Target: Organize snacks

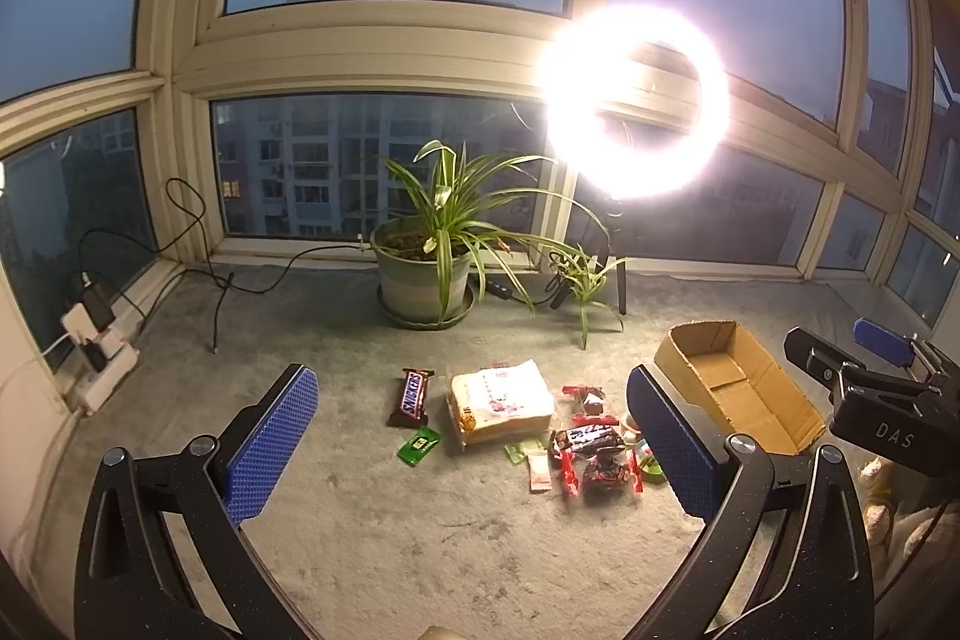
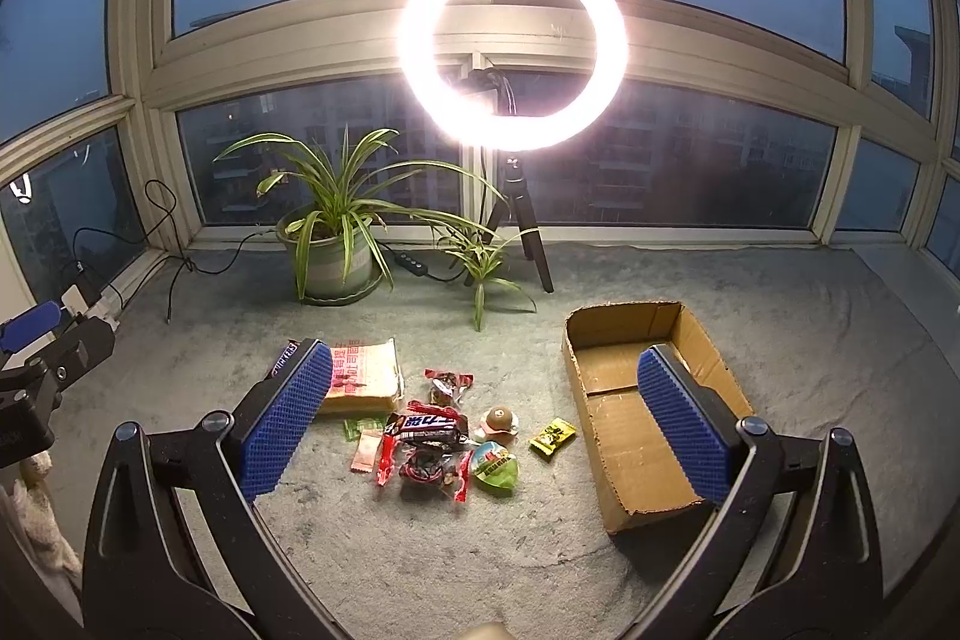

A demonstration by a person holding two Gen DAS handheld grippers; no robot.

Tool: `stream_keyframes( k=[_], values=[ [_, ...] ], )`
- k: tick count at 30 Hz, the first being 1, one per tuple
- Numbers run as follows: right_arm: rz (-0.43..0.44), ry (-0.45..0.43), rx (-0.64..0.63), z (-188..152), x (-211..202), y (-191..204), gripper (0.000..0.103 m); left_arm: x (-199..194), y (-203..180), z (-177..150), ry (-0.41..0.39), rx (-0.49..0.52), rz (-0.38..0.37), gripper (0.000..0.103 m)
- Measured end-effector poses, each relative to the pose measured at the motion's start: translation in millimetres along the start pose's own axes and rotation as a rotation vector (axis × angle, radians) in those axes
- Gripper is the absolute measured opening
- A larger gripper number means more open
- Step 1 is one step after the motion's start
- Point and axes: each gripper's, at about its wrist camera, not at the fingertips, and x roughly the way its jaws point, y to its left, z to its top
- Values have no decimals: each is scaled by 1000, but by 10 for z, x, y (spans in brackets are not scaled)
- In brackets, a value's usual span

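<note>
Hovering wide-open, both grippers above snacks; box right.

Open carpet before snacks, box right

Both tools hang side by side, level with each other. The left tool has its blue pads spread wide, gripping nothing; the right tool is equally wide and unladen.
</note>
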Motion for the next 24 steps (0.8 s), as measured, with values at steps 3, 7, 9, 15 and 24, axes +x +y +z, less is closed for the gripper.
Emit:
stream_keyframes(
  k=[3, 7, 9, 15, 24],
  values=[
    [0, 1, -1, -6, 1, 4, 103, 2, -1, -1, 1, 0, -1, 102],
    [1, 1, 0, -12, 8, 7, 103, 12, -6, 3, 3, 1, -4, 102],
    [0, 4, 0, 10, 15, -3, 103, 15, 5, 10, 4, 2, -6, 102],
    [4, 9, 1, -82, 51, 24, 103, 25, 5, 11, 6, 1, -5, 102],
    [4, 18, 6, -93, 81, 15, 103, 41, 15, 1, 9, 0, -7, 102]
  ],
)
